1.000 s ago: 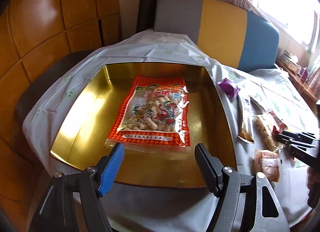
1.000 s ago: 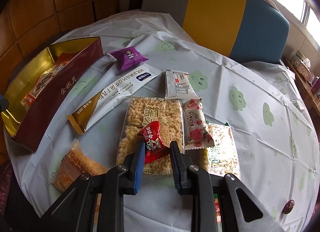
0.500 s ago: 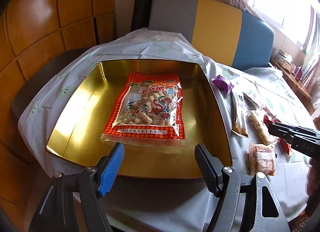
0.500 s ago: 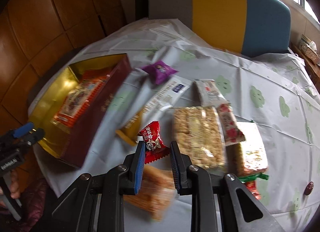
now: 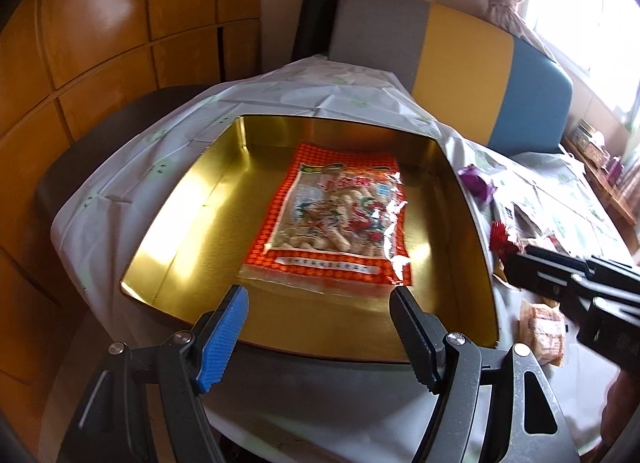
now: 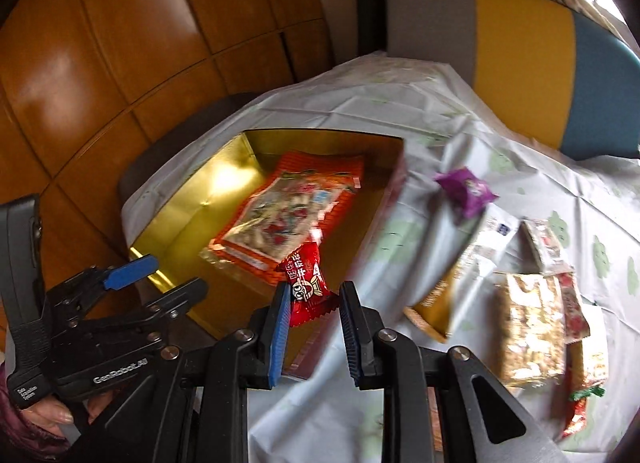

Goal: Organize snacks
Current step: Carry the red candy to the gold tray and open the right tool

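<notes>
Red snack packet (image 6: 306, 285), pinched upright in the right gripper (image 6: 314, 327), hangs over the gold box's (image 6: 192, 223) near right edge, while the left gripper (image 5: 318, 327) waits spread and empty.

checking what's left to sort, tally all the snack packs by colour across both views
red or orange-red: 3, peanut bag, held red packet in right gripper, green-tied candy
purple: 1, pillow pack
white: 2, long sachet, small white packet
pink: 1, rose packet
golden: 2, puffed snack packs
orange: 1, cracker pack
total: 10
</notes>
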A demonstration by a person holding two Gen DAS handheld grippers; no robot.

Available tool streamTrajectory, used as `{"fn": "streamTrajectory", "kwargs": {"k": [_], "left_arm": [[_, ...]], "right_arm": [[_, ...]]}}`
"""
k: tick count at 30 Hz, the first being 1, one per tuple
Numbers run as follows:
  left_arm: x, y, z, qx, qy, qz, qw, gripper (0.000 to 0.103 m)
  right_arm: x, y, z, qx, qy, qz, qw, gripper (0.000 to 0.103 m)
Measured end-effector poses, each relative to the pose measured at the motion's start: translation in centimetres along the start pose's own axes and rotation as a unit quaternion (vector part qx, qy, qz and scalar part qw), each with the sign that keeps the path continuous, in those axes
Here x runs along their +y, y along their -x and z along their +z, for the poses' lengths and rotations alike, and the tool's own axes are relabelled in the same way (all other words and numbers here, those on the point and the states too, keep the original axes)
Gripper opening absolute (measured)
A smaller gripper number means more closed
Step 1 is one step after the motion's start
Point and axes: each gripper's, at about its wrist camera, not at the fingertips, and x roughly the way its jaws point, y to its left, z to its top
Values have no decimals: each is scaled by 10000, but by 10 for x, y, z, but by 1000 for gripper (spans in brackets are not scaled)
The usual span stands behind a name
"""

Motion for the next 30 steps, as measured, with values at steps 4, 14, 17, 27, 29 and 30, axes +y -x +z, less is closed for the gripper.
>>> {"fn": "streamTrajectory", "kwargs": {"k": [4, 14, 17, 27, 29, 30], "left_arm": [[8, -1, 0, 0, 110, 57, 9999, 74], [13, -2, -1, -5, 156, 64, 9999, 74], [12, -2, -2, -13, 128, 66, 9999, 74], [4, 0, -3, -19, -12, 43, 10000, 74], [3, 1, -2, -35, -47, 47, 10000, 74], [2, 2, -2, -41, -67, 45, 10000, 74]], "right_arm": [[11, -10, 1, 89, 53, 46, 9999, 25], [28, -30, -3, 307, 232, 22, 9993, 31], [26, -28, -6, 301, 203, -6, 9993, 33], [11, -7, -13, 101, 142, -330, 9993, 33], [7, -2, -14, 64, 176, -448, 9988, 33], [4, 1, -14, 60, 193, -503, 9985, 34]]}}
